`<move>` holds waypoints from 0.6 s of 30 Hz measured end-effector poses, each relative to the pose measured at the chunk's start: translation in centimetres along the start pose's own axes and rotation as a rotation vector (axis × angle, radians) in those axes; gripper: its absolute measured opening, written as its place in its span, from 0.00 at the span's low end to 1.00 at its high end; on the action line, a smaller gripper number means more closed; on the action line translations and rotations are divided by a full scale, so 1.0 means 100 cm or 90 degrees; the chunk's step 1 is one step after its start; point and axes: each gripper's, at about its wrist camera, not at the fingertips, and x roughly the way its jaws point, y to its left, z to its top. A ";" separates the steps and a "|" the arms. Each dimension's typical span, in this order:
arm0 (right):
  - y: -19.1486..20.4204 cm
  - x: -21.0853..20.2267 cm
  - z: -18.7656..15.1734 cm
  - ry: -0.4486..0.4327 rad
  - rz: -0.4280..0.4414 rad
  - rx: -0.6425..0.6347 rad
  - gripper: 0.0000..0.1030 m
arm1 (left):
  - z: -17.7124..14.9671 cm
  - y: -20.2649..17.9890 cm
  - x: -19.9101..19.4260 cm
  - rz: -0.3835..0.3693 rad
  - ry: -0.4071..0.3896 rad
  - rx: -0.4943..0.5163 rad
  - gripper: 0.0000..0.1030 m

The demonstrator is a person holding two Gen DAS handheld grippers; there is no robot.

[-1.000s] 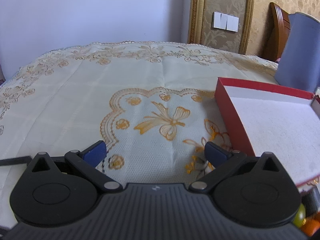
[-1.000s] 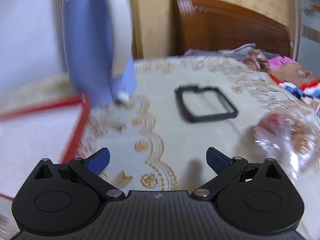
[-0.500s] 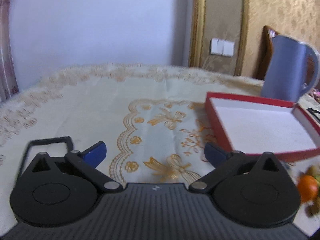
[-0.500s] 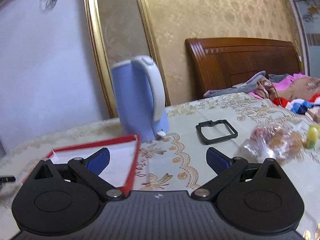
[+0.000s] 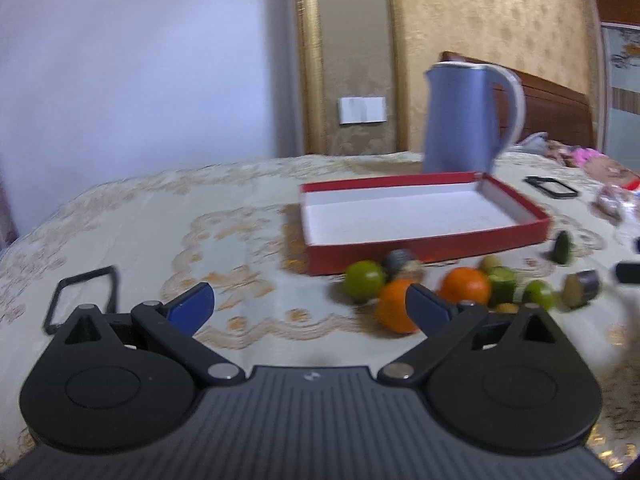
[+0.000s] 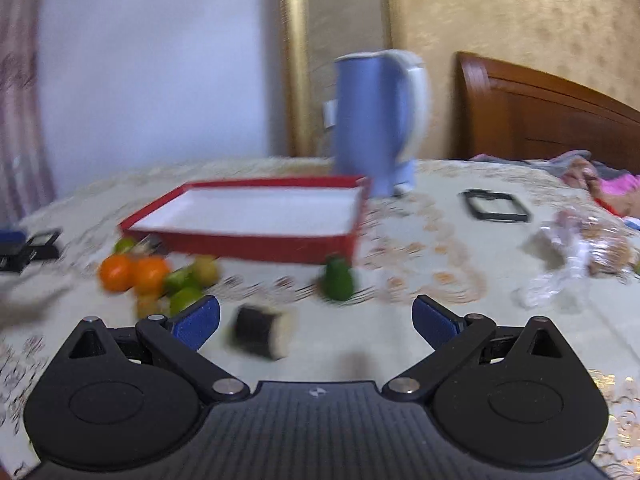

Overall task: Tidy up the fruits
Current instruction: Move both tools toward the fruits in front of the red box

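Both sets of tongs are spread wide and carrying nothing: the left tongs (image 5: 310,300) hang above the counter (image 5: 132,236), the right tongs (image 6: 316,318) likewise. Just past the right one lies a dark cylinder piece (image 6: 260,332); beyond that, a lone green fruit (image 6: 338,282) near the red tray (image 6: 256,246). From the left view, two oranges (image 5: 466,286) and a lime (image 5: 365,280) cluster in front of the tray's near wall, and the tray looks empty. Blue kettle (image 5: 464,120) stands behind. Everything's blurred, so best to steady up, pick the nearest orange, centre it between the pads and close gently, since round fruit likely rolls.
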 end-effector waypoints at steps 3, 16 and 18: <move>0.021 0.007 -0.003 0.015 0.005 -0.034 0.92 | 0.003 -0.014 -0.002 -0.013 -0.005 0.020 0.98; 0.029 0.030 -0.004 0.069 0.012 -0.010 0.49 | 0.004 -0.020 -0.014 -0.047 0.000 0.017 0.99; 0.031 0.032 -0.004 0.073 0.012 -0.017 0.49 | 0.003 -0.021 -0.015 -0.049 0.003 0.020 0.99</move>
